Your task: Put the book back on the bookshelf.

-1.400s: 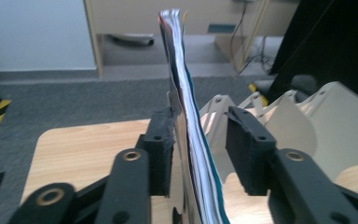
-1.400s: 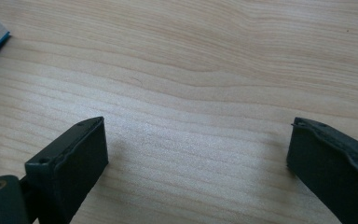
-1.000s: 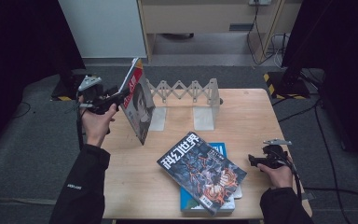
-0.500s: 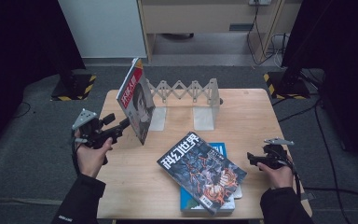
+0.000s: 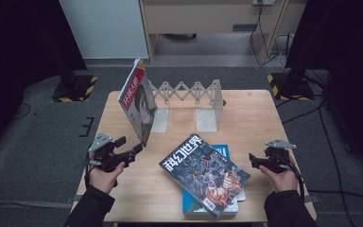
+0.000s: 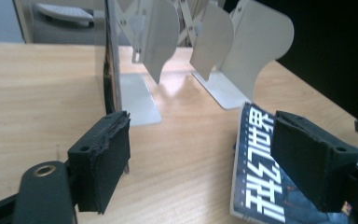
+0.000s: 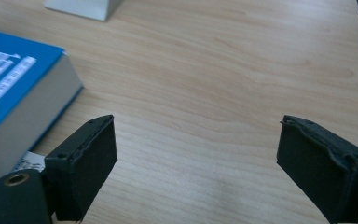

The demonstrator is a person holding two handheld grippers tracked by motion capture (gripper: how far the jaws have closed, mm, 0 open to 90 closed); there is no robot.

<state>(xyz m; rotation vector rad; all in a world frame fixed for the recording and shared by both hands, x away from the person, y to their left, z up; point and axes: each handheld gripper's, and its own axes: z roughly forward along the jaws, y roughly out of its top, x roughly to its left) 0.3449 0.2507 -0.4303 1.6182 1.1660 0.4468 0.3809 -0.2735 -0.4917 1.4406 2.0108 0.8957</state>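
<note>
Jaws on both your grippers, left (image 5: 134,149) and right (image 5: 254,160), gape empty, so pinch the thin, floppy, glossy magazine (image 5: 204,173) lying atop the book (image 5: 220,151) on the tabletop (image 5: 260,118) by its spine edge.

Black sleeves (image 5: 92,208) (black grippers, grey plates)
</note>
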